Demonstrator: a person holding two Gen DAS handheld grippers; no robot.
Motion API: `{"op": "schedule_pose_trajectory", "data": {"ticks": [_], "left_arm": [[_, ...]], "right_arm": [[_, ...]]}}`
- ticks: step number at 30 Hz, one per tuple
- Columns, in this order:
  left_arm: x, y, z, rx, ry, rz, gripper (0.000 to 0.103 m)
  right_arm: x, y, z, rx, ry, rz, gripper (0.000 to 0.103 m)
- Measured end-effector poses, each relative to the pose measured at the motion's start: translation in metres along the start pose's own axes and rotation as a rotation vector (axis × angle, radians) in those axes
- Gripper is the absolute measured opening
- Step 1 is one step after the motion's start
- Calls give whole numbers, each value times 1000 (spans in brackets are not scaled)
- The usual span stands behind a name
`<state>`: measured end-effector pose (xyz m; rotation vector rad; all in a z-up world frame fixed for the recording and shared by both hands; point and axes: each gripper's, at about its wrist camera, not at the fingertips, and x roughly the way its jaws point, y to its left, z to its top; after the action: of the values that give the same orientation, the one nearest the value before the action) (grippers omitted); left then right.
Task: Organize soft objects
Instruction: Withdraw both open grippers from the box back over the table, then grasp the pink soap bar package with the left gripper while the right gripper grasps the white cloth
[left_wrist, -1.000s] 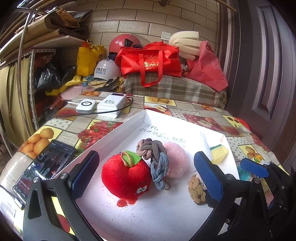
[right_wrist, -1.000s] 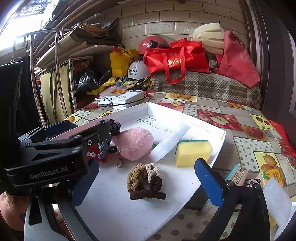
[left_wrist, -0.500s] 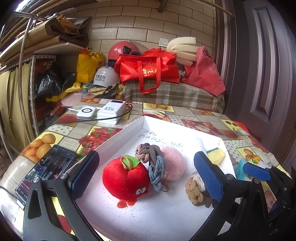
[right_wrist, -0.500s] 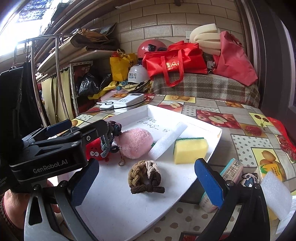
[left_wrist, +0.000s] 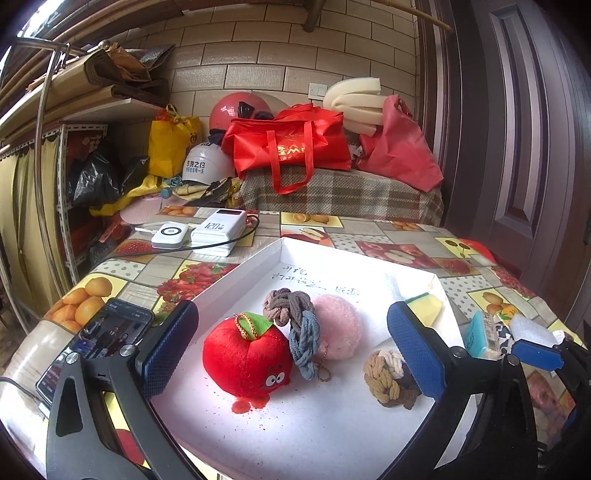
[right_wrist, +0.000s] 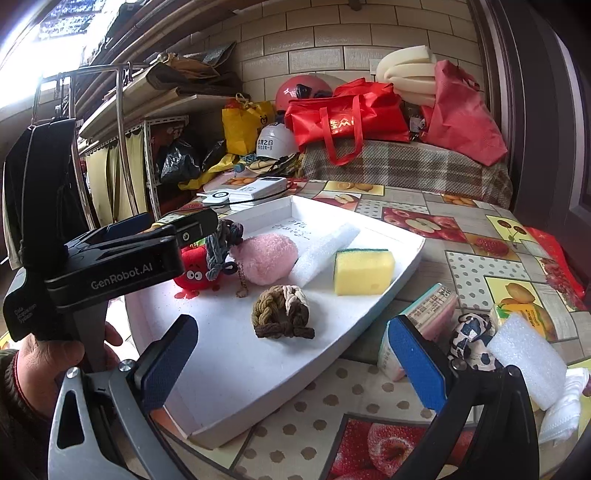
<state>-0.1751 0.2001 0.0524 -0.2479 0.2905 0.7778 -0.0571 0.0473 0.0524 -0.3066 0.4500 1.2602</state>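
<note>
Both tongs hang released and empty, the left tongs (left_wrist: 293, 356) framing the red plush apple (left_wrist: 245, 360) in the shallow white tray (right_wrist: 258, 384), the right tongs (right_wrist: 291, 365) before the brown braided knot (right_wrist: 282, 312), probably choosing what to sort.

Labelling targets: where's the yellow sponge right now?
The yellow sponge lies in the white tray, at its right edge in the right wrist view, beside the white foam strip and beyond the brown braided knot.
</note>
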Motion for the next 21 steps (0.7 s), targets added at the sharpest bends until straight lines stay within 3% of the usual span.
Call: {"op": "schedule_pose_trajectory", "data": {"ticks": [3, 7, 14, 18, 21], "left_arm": [[-3, -4, -1, 24, -8, -18, 103], [-9, -13, -4, 61, -21, -42, 103], [-25, -50, -13, 173, -15, -168, 103], [-31, -80, -21, 216, 47, -278, 103], [-31, -106, -27, 235, 105, -353, 103]], "right_arm": [[-21, -9, -9, -8, -26, -17, 103], [-54, -34, -22, 32, -68, -108, 103], [-98, -121, -43, 241, -29, -309, 103], [-113, -152, -53, 309, -14, -350, 103], [-107, -162, -55, 300, 49, -378, 103]]}}
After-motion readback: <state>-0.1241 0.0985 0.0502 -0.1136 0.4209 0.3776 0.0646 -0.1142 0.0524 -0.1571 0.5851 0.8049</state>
